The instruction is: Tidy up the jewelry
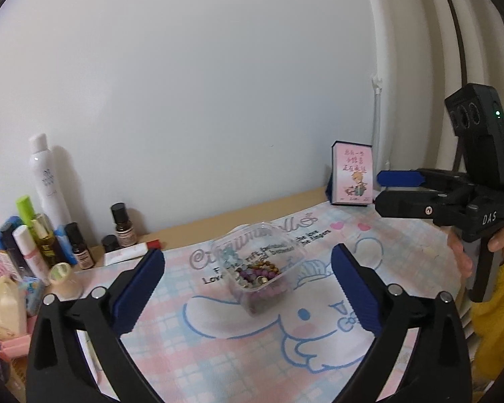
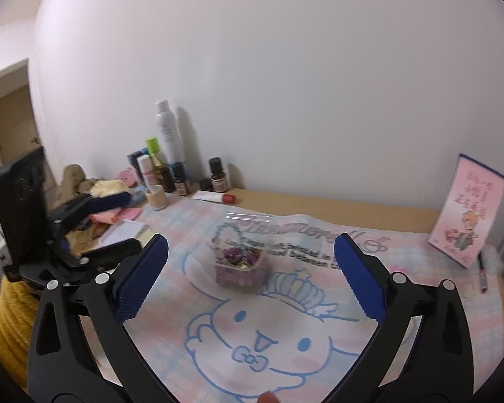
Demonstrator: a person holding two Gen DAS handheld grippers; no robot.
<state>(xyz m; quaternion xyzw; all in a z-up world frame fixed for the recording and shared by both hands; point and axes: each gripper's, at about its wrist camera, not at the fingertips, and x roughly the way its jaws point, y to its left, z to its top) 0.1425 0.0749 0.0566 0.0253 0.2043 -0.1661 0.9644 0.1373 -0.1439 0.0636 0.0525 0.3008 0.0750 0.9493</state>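
A small clear plastic box (image 1: 257,268) holding purple and gold beaded jewelry stands on the pastel cartoon desk mat (image 1: 238,346). It also shows in the right wrist view (image 2: 242,258) on the mat (image 2: 285,342). My left gripper (image 1: 248,282) is open and empty, its blue pads on either side of the box, just short of it. My right gripper (image 2: 250,275) is open and empty, also facing the box from a little way back. The right gripper shows at the right of the left wrist view (image 1: 386,189). The left gripper shows at the left of the right wrist view (image 2: 117,221).
Cosmetic bottles, including a tall white spray can (image 1: 47,181), crowd the back left by the wall. A red-capped tube (image 1: 131,252) lies near them. A pink picture card (image 1: 352,178) stands at the back right, with a pen (image 2: 483,275) beside it. Pink items and a notepad (image 2: 124,230) lie at left.
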